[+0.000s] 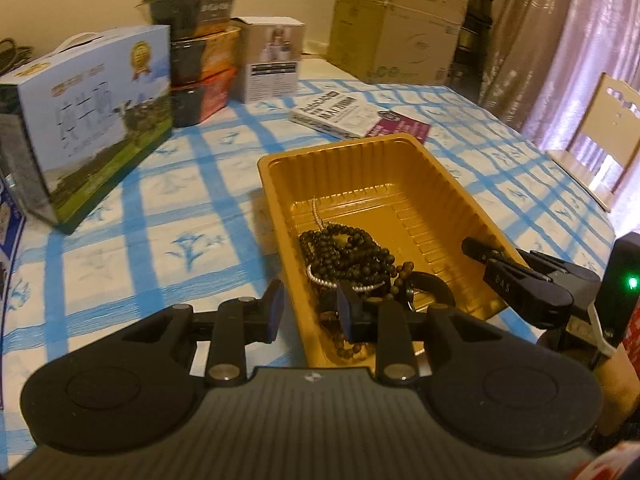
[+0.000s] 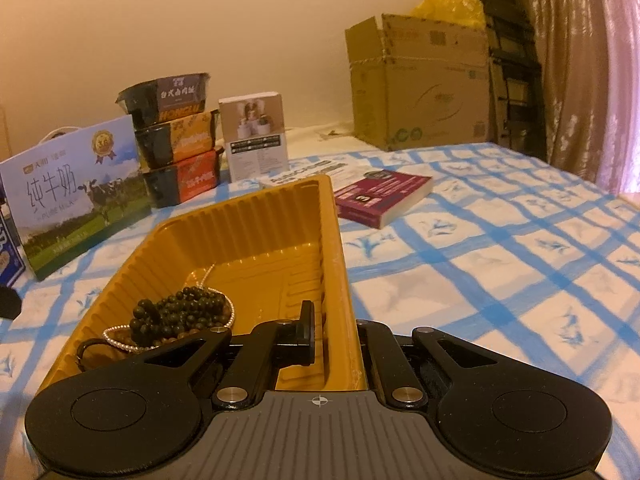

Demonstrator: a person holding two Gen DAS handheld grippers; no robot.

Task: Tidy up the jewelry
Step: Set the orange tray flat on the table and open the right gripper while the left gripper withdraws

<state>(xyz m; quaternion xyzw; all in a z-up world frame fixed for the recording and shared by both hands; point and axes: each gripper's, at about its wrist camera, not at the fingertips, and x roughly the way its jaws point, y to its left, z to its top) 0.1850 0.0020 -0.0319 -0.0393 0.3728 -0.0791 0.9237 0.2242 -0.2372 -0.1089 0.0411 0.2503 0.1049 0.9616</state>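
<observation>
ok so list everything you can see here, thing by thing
tray: one, gold plastic, centre of table
bead strands: one heap, dark, inside tray
pearl chain: one, white, in tray with the beads
ring-shaped piece: one, black, in tray beside beads
tablecloth: one, white and blue check
milk carton: one, blue and green, left
food tubs: three stacked, black, orange, red
small box: one, white, beside tubs
books: two, white and purple, behind tray
cardboard boxes: brown, far end
chair: one, pale wood, right
left gripper: black, straddling tray's left wall
right gripper: black, straddling tray's right wall
</observation>
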